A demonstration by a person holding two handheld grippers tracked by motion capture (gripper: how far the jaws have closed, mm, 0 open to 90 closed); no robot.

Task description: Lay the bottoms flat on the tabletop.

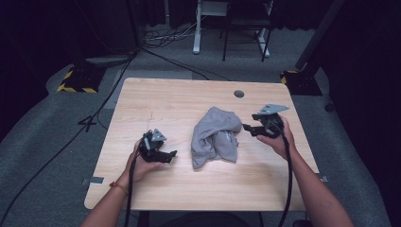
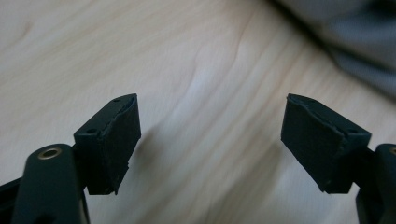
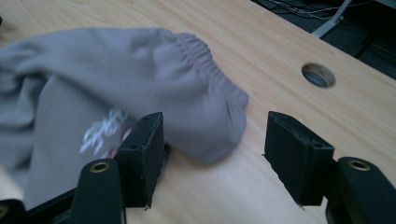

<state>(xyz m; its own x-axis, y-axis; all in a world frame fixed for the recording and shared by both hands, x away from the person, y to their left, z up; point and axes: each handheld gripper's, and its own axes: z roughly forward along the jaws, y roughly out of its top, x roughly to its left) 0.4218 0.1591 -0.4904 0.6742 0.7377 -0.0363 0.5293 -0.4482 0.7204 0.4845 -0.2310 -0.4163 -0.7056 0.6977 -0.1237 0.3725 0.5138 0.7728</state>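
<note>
A crumpled grey garment (image 1: 215, 137) with an elastic band and a small white print lies in the middle of the wooden table (image 1: 179, 101). My left gripper (image 1: 169, 155) is held low over the table to the garment's left, open, with bare wood between its jaws (image 2: 210, 135); the garment's edge (image 2: 355, 42) shows at the upper right. My right gripper (image 1: 248, 128) is at the garment's right edge, open. In the right gripper view (image 3: 215, 144) the elastic end of the garment (image 3: 187, 93) reaches in between the jaws, beside the left pad (image 3: 144, 154).
A round cable hole (image 1: 239, 93) sits in the table near its far edge (image 3: 318, 74). Cables run across the grey floor (image 1: 71, 142) at the left. Chair and desk legs (image 1: 231, 33) stand beyond the table.
</note>
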